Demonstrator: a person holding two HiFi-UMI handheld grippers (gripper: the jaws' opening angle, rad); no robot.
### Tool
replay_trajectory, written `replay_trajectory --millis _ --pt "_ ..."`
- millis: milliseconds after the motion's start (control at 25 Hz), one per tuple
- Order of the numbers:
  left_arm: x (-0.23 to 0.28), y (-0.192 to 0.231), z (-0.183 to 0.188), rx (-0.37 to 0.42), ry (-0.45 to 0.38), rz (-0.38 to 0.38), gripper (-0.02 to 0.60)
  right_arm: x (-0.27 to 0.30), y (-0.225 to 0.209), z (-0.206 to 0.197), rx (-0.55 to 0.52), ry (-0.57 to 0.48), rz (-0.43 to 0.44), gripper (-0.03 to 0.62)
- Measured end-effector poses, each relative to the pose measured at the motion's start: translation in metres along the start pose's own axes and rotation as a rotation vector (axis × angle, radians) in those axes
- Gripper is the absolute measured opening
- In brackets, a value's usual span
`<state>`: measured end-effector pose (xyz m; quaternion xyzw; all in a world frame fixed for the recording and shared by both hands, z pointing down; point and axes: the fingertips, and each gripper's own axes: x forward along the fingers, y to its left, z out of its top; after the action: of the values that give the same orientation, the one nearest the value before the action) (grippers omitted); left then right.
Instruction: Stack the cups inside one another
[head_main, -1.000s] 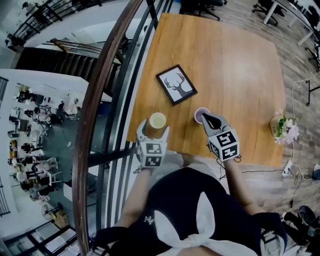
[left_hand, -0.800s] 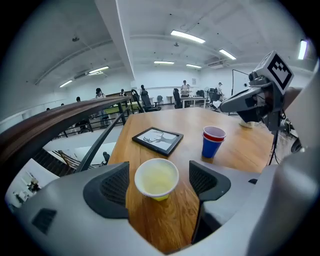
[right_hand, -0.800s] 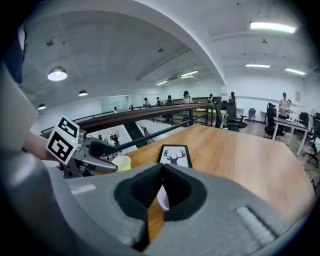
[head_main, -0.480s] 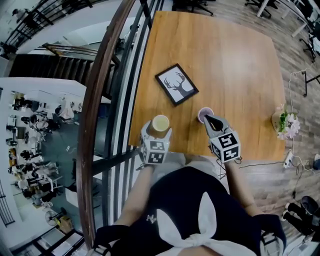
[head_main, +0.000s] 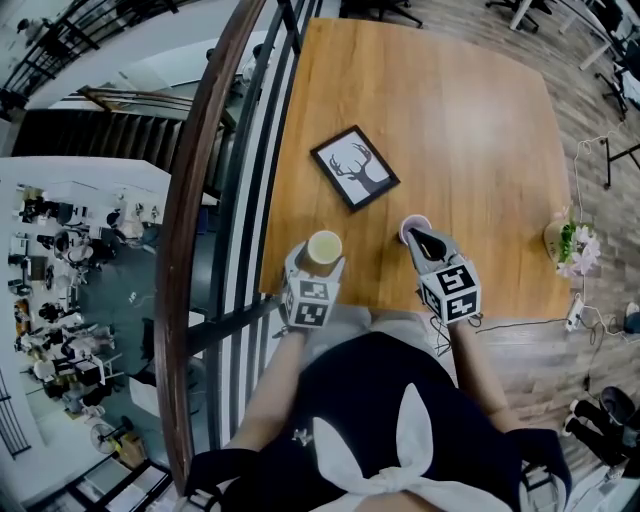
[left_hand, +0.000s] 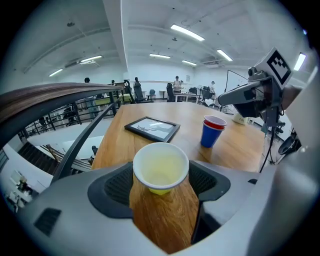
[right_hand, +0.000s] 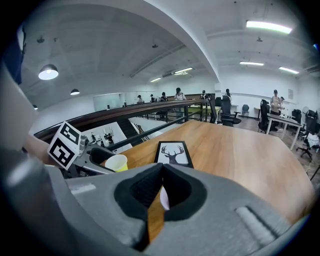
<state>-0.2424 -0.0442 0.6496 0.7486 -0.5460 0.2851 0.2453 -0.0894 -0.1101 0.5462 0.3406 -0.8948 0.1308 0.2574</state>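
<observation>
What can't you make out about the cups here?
- Left gripper view: a red cup sits in a blue cup; any further cup inside is too small to see.
- Right gripper view: the shut right gripper hides both; only a pale sliver shows, so a pinch on the rim is unclear.
- Head view: the left gripper flanks the yellow cup, hiding its base; touching the table or not is unclear.

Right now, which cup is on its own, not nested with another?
The yellow cup, between the jaws of the left hand-held gripper. The red cup already sits inside the blue cup.
</observation>
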Motion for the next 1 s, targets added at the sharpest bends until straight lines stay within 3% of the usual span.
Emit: replay_trajectory --millis 520,1000 --pt "-0.004 0.002 0.013 0.046 -0.03 -0.022 0.357 0.001 0.002 0.004 0.012 -0.011 -0.016 -0.002" --pt "-0.013 -0.015 0.061 0.059 -0.101 -0.002 0.357 -0.023 -0.028 0.0 0.031 -0.005 -0.014 -0.002"
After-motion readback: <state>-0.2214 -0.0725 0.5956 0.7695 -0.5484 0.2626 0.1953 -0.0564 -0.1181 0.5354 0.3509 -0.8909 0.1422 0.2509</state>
